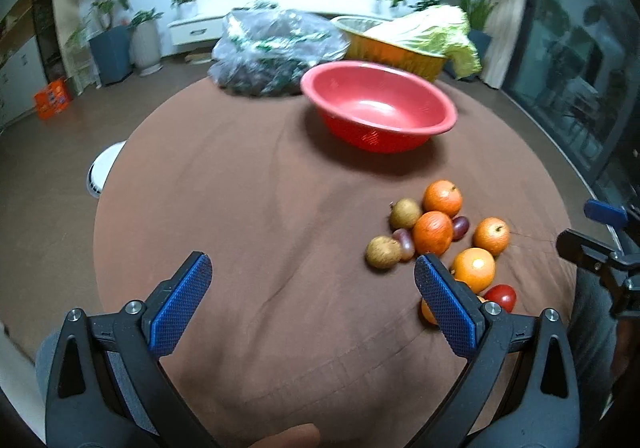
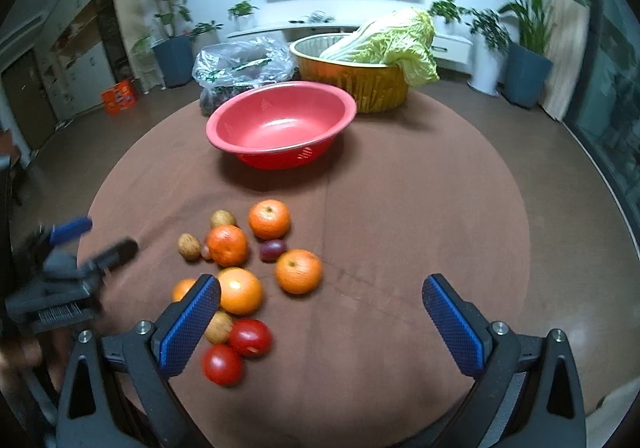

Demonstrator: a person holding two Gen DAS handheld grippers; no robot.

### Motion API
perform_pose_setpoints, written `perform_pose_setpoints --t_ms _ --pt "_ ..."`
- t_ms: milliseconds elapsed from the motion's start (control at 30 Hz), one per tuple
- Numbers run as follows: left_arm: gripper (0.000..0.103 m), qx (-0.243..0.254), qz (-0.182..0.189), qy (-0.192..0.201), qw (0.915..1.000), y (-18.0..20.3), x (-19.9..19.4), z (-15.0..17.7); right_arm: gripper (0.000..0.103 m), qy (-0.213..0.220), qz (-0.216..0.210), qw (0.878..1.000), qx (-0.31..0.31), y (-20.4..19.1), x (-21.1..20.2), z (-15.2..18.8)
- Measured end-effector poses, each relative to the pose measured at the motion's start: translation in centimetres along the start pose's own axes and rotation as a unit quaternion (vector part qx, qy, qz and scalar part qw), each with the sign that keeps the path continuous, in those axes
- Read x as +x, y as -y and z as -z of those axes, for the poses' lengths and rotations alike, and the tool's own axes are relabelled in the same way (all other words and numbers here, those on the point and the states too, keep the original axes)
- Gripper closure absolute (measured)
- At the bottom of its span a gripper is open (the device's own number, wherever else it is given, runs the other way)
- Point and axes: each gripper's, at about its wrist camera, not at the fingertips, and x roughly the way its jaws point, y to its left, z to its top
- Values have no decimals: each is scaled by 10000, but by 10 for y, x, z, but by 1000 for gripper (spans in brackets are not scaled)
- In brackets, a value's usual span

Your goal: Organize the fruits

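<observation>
Fruits (image 2: 256,276) lie clustered at seven o'clock from the red bowl (image 2: 280,124) on the worktop (image 2: 420,208). Left tool (image 1: 312,296) and right tool (image 2: 320,312) both gape wide, empty. Nudging one round fruit could scatter neighbours toward the edge.

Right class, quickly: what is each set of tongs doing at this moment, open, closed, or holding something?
Left tongs: open, holding nothing, above the brown tablecloth.
Right tongs: open, holding nothing, beside the fruit pile.
</observation>
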Motion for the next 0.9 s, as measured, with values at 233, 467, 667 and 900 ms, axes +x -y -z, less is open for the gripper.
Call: perform_pose_setpoints --t_ms 233,467,667,900 --pt "0 1037 551 -361 9924 18 13 7 2 -9 -207 9991 -368 36 -7 8" --pt "0 1821 1031 -619 9759 48 20 21 19 -82 -1186 9874 -1039 38 3 -2" --pt "2 2590 1426 -671 9529 65 27 24 29 -406 -1763 9643 -1934 21 23 -11" --pt "33 3046 1839 -854 9307 69 40 20 35 -803 -2254 9365 -2564 12 48 -14"
